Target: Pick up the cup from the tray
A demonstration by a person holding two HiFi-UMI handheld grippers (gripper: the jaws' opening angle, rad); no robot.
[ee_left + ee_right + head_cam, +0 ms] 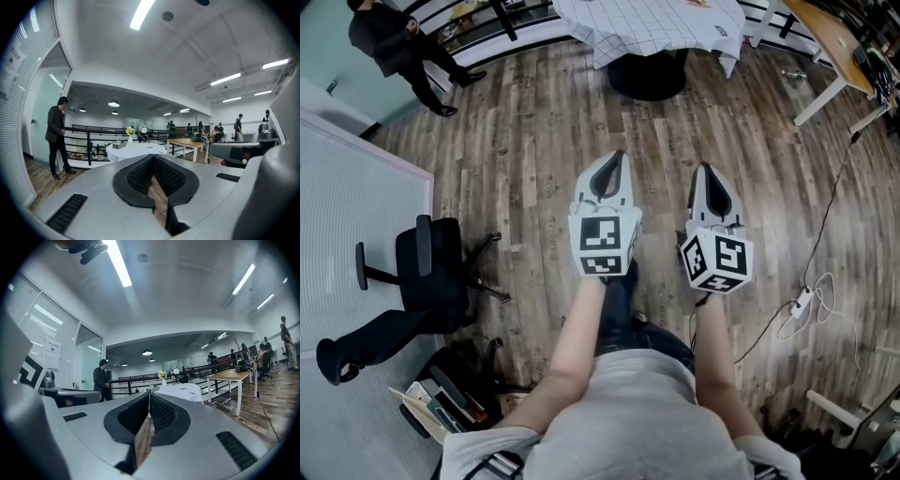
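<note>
Both grippers are held out over a wooden floor in the head view, side by side and pointing toward a round table with a white checked cloth. My left gripper is shut with nothing between its jaws, and so is my right gripper. The same table shows far ahead in the left gripper view, and the table appears again in the right gripper view, with a small vase of yellow flowers on it. No cup or tray can be made out in any view.
A black office chair stands at the left beside a ribbed white partition. A person in dark clothes stands by a black railing at the far left. A wooden desk is at the far right; a white cable lies on the floor.
</note>
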